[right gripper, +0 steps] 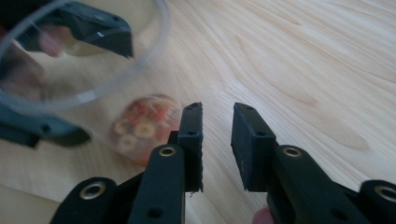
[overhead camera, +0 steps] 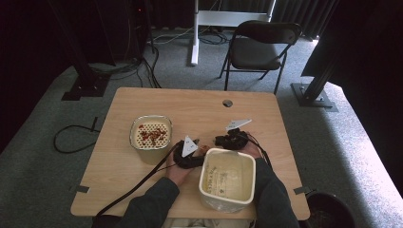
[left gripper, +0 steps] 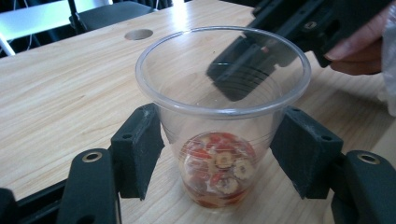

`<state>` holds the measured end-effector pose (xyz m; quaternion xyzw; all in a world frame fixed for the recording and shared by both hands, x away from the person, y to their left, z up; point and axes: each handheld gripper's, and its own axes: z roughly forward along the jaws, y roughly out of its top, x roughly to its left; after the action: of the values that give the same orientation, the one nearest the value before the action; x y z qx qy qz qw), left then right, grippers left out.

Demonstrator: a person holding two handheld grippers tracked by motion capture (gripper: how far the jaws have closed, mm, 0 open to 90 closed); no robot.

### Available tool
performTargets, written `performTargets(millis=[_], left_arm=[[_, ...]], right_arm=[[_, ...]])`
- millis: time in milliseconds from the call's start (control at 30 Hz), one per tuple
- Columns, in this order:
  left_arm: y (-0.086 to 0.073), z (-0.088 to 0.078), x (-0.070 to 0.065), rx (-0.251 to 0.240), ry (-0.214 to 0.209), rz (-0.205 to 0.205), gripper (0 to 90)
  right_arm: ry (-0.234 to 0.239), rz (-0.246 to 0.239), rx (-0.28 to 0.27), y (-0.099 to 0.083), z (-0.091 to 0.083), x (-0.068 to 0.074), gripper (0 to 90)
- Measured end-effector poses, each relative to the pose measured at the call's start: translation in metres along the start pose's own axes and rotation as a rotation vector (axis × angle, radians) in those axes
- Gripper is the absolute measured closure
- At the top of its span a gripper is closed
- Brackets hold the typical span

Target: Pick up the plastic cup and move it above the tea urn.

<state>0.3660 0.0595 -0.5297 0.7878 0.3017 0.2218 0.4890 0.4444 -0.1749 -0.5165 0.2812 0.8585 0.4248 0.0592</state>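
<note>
A clear plastic cup stands on the wooden table, with red and white dried fruit slices in its bottom. My left gripper is shut on the cup, one jaw against each side wall. My right gripper is slightly open with nothing between its jaws, just right of the cup and low over the table. In the high view my left gripper and right gripper meet near the table's middle front. Beyond the cup's far rim in the left gripper view hovers my right gripper.
A round tub with red slices stands left of my grippers. A white rectangular tub sits empty at the front edge between the person's forearms. A cable hole marks the table's far side, and a folding chair stands beyond.
</note>
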Motion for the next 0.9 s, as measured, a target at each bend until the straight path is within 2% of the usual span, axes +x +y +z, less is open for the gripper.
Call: performTargets(millis=[100,267,367,400,467,500,533,600,733,900], left_arm=[[0.001,0.000,0.001,0.003,-0.003,-0.013,37.0],[0.001,-0.002,0.000,0.008,0.004,0.000,39.0],[0.002,-0.004,-0.001,0.013,0.000,0.007,39.2],[0.003,-0.007,-0.004,0.010,0.002,0.020,39.3],[0.004,-0.009,-0.004,0.008,-0.002,0.016,39.4],[0.005,-0.011,-0.004,0.003,-0.002,0.010,39.3],[0.008,-0.015,-0.005,-0.004,0.013,0.021,39.5],[0.009,-0.017,-0.005,-0.008,0.014,0.022,39.8],[0.015,-0.027,-0.006,-0.002,0.043,0.045,40.5],[0.019,-0.035,-0.008,0.006,0.051,0.051,41.1]], right_arm=[[-0.015,0.007,-0.003,-0.003,-0.003,-0.002,72.0],[-0.049,0.031,-0.002,-0.011,-0.011,-0.007,70.0],[-0.074,0.028,0.010,-0.015,-0.014,-0.007,68.9],[-0.092,0.031,0.018,-0.021,-0.017,-0.007,66.5],[-0.103,0.031,0.021,-0.023,-0.019,-0.007,64.3],[-0.124,0.036,0.028,-0.028,-0.021,-0.006,57.6],[-0.138,0.040,0.030,-0.030,-0.023,-0.005,56.0],[-0.157,0.049,0.027,-0.034,-0.026,-0.004,51.6],[-0.201,0.065,0.026,-0.041,-0.033,-0.002,47.8],[-0.273,0.109,0.056,-0.051,-0.038,0.000,45.7]])
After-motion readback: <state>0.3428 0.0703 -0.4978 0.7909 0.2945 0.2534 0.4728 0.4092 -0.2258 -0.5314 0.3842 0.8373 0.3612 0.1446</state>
